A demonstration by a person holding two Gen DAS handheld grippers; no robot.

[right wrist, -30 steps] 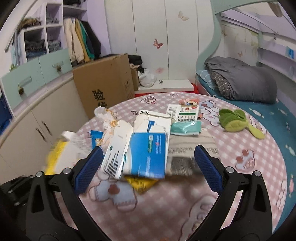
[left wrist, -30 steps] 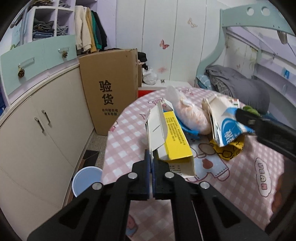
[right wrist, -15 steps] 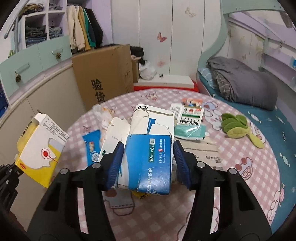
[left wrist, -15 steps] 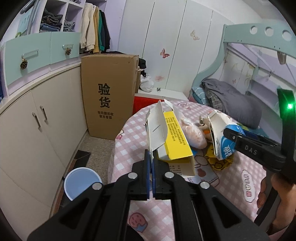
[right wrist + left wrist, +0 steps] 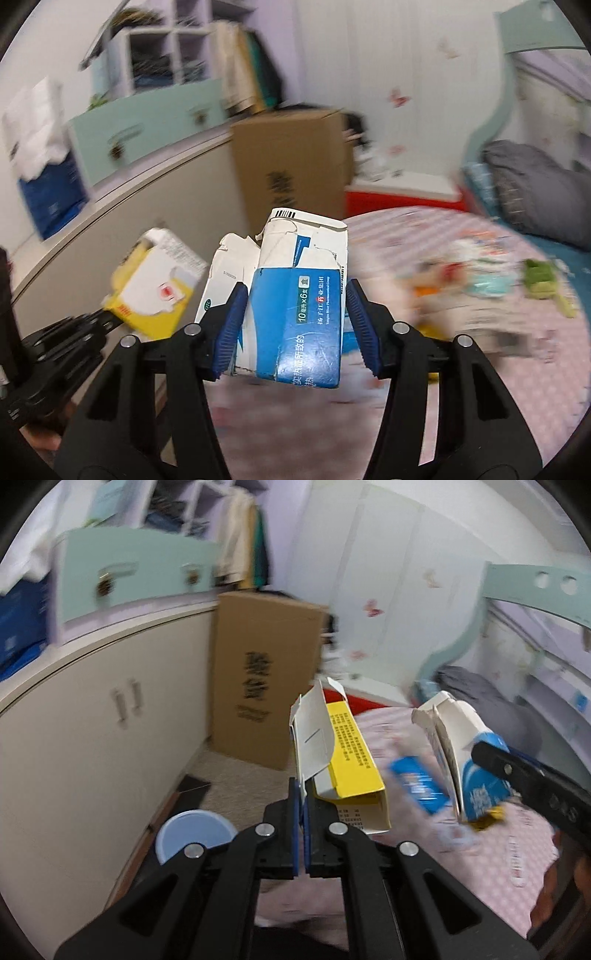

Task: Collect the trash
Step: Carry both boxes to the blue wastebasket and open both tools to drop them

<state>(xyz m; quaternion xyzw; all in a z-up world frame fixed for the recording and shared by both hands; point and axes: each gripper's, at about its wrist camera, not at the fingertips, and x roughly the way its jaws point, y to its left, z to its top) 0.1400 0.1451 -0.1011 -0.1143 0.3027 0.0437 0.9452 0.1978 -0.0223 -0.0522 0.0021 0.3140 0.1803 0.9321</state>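
Cardboard made up both loads: the left gripper (image 5: 303, 834) had its blue-padded fingers (image 5: 294, 830) pressed flat together on a thin white flap of the yellow carton (image 5: 347, 764), a long rectangular box with glossy yellow sides, small printed text and an open end, which stood up and away from the pads. Right of the yellow carton in the left wrist view, the blue-and-white carton (image 5: 299, 314) hung in the right gripper (image 5: 295, 325), whose ribbed blue fingers (image 5: 231, 325) squeezed it from both sides; its top was torn and ragged, its white flaps creased, a barcode showing at the upper edge, and a second flattened white box (image 5: 221, 273) was caught against its left face. Beyond that carton lay the round desk (image 5: 480, 354), covered in soft pink checked cloth with blurred scraps of wrapping scattered on it. Left of the yellow carton and lower, a round pale-blue bin (image 5: 194, 836) with a smooth plastic rim sat on the floor beside curved cream cabinet doors. Behind the yellow carton stood a tall brown corrugated box (image 5: 258, 686) printed with dark characters
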